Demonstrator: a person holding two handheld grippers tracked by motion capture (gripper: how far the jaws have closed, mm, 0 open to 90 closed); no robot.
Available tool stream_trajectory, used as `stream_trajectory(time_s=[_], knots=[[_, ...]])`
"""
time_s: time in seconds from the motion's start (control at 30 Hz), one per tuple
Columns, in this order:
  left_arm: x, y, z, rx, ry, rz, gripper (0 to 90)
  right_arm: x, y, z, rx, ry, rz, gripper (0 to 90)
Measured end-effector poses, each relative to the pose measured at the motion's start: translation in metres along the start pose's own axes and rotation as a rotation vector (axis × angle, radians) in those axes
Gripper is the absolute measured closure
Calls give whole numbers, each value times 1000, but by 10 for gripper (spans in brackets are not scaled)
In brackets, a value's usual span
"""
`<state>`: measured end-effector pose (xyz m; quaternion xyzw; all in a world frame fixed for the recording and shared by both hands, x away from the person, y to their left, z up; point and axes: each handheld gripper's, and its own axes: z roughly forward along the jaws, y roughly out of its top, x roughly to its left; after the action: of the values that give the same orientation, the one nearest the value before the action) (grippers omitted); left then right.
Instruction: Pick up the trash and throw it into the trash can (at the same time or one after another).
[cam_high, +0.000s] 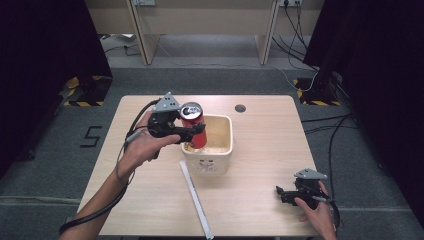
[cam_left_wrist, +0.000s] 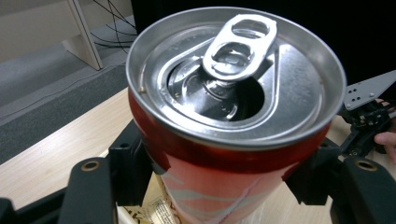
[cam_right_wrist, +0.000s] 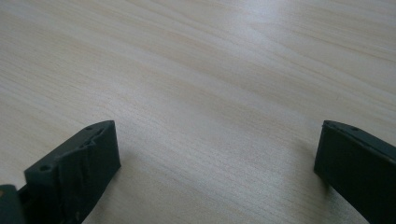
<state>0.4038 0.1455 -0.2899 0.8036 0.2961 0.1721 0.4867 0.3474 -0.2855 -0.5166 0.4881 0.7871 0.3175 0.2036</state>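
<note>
One red can (cam_high: 194, 126) is the thing being moved right now. The left gripper (cam_high: 192, 133) has its fingers (cam_left_wrist: 128, 163) squeezed on both sides of the can, so the can is held tight. In the left gripper view you can see the silver top with its pull tab up and the hole already open.

The can is up in the air, not on the counter (cam_high: 260, 165). It hangs over the near left part of the cream bin (cam_high: 220, 150), just above the rim. It looks like it stands almost straight up. Something pale lies in the bottom of the bin, but it is too small to tell what it is.

So the picking-up part looks done. I think the putting-in part is about half way: the can is over the bin but has not been let go. What seems left is to lower it or drop it inside and open the fingers.

The right gripper (cam_high: 287, 194) rests low by the near right corner of the counter, well apart from the bin. Its fingers (cam_right_wrist: 79, 163) are spread wide with nothing but bare wood between them.

A long white stick (cam_high: 196, 199) lies flat on the counter in front of the bin. Nobody is touching it, so it may be next.
</note>
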Motion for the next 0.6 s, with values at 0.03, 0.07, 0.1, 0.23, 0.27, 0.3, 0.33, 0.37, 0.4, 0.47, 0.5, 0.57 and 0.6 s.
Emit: stream_trajectory(time_s=[0.03, 0.07, 0.1, 0.23, 0.27, 0.3, 0.33, 0.37, 0.4, 0.47, 0.5, 0.57, 0.6], knots=[[0, 0, 0, 0, 0, 0, 338, 0, 0, 0, 0, 0, 0, 1], [0, 0, 2, 1, 1, -2, 338, 0, 0, 0, 0, 0, 0, 2], [1, -1, 4, 3, 2, -4, 338, 0, 0, 0, 0, 0, 0, 1], [2, -3, 12, 8, 1, -12, 338, 0, 0, 0, 0, 0, 0, 1], [2, -3, 14, 10, 5, -11, 338, 0, 0, 0, 0, 0, -1, 2], [2, -4, 16, 12, 9, -8, 338, 0, 0, 0, 0, 0, 0, 2], [2, -4, 18, 13, 10, -8, 338, 0, 0, 0, 0, 0, 0, 1], [2, -5, 20, 14, 7, -12, 338, 0, 0, 0, 0, 0, 0, 2], [2, -5, 23, 17, 4, -15, 338, 0, 0, 0, 0, 0, 0, 1], [2, -7, 28, 23, 4, -17, 338, 0, 0, 0, 0, 0, 0, 2], [2, -7, 30, 24, 3, -18, 338, 0, 0, 0, 0, 0, -1, 2], [2, -9, 33, 26, 5, -23, 338, 0, 0, 0, 0, 0, 0, 1], [2, -10, 35, 28, 7, -22, 338, 0, 0, 0, 0, 0, 0, 1]])
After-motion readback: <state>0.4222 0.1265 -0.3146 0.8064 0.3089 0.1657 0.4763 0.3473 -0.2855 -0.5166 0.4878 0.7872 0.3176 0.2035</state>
